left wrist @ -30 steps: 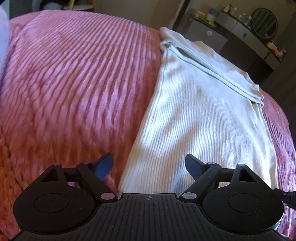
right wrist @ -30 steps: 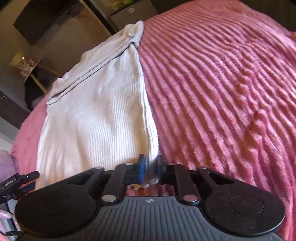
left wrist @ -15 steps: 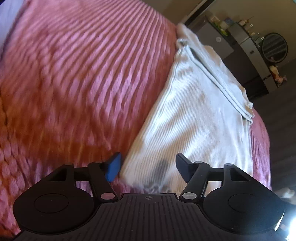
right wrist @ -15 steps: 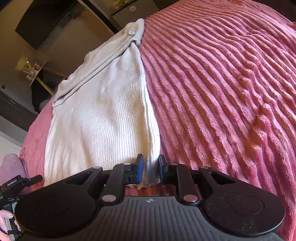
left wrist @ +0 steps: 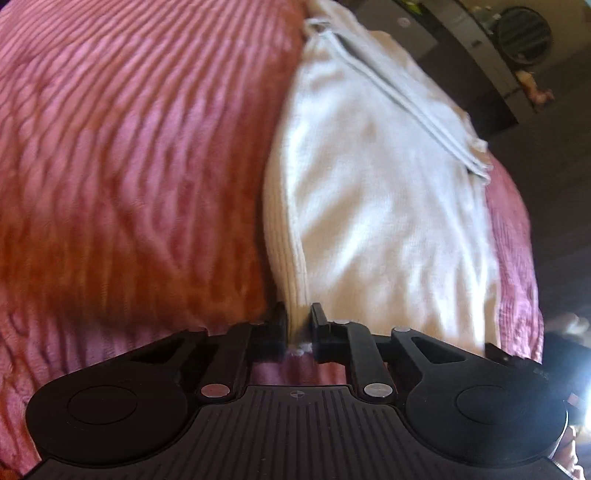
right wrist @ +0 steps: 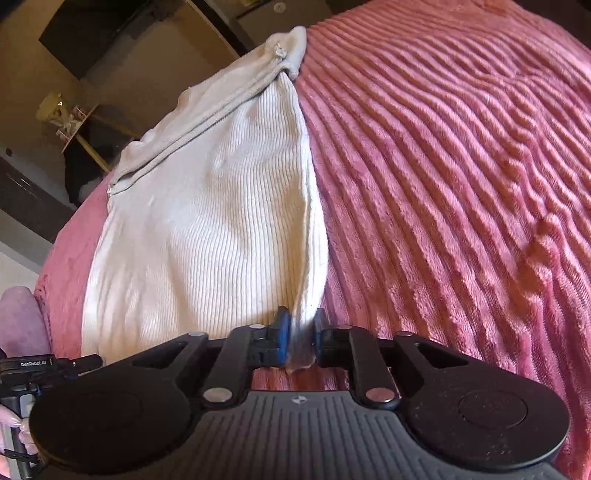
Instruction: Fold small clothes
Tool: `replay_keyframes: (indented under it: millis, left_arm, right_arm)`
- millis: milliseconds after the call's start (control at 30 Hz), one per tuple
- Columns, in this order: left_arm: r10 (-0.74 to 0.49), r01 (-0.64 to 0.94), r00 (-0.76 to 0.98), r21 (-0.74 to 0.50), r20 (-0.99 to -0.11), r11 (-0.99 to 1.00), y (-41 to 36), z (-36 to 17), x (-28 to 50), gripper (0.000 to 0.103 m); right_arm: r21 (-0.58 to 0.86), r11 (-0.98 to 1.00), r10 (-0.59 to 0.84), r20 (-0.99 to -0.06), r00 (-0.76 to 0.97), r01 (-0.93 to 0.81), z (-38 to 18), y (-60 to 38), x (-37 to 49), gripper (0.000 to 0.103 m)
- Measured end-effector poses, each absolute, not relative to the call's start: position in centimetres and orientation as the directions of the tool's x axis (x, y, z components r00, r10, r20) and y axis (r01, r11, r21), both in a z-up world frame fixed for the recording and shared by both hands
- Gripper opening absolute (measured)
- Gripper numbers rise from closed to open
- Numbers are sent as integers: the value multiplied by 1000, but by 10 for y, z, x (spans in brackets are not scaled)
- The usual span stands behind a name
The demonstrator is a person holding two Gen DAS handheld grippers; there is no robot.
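a cream ribbed top [left wrist: 373,192] lies spread lengthways on a pink ribbed blanket [left wrist: 129,166] that covers the bed, its far end finished with a band and a doubled-over layer of cloth. the near hem is bunched up at both corners and rises off the blanket.

the left gripper [left wrist: 298,326] is pinched tight on the near left corner of the top: both black fingers press against a narrow fold of the fabric, with a little tuft of it poking out below them. the picture from this side is smeared, so the weave is hard to read.

the right gripper [right wrist: 297,341] is likewise clamped down on the near right corner, the cloth squeezed into a thin strip between a blue pad [right wrist: 282,341] and the black finger opposite (the strip looks blurred and darker there). in the right wrist view the other tool's handle [right wrist: 26,363] shows at the lower left edge, with fingertips [right wrist: 11,417] wrapped round it.

beyond the bed stand a dark cabinet [left wrist: 491,85] with a round mirror [left wrist: 524,35] and, in the right wrist view, a small table [right wrist: 74,122].
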State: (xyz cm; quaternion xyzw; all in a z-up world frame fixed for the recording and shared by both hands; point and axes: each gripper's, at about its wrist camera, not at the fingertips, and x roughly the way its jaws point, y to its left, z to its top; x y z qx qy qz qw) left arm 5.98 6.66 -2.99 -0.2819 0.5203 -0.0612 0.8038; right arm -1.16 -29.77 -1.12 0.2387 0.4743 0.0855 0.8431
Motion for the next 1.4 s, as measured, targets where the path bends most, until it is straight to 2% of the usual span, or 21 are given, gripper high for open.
replay_keyframes:
  millis: [100,233,500,767,967,1067,1167,1267,1367,1400]
  left_arm:
    - [-457,-136,488,-582,-744,802,71,-14,61,12]
    - [-490,-39,567,-615,-662,787,77,20,67,12]
    - [-450,-44,667,-635,-593,771,87,56,111,12]
    - [-252,-107,686,-437,-683,893,72,53,162,12]
    - [-139,-88,693,-274,-708,958,60,41,191,12]
    - [-106,-93,685,-231,-721,969,58,30,201,12]
    - [-79,-94,673,-191,-736,977,56,17,209,17]
    - [-78,-75,665,-170,-743,983,59,11,207,18]
    - [-104,-63,694,-204,-713,977,71,13,195,22]
    - [-85,-77,707,-195,-702,978,75,14,193,40]
  right_arm:
    - [505,859,373,-731,571,86,1,-298,-12,8]
    - [581,811,408,-647,644,71,25,-300,-5,8]
    - [605,795,392,-555,734,33,56,-292,38,8]
    - [523,848,281,-574,769,81,49,-292,92,8]
    - [348,936,177,-598,781,55,35,-276,124,8]
    - [293,955,154,-625,766,47,21,-269,137,8]
    - [260,965,149,-654,742,36,10,-266,140,10]
    - [303,953,178,-639,748,32,7,-276,134,13]
    - [331,943,187,-611,769,33,9,-290,120,16]
    - [333,942,183,-601,778,36,9,-293,117,25]
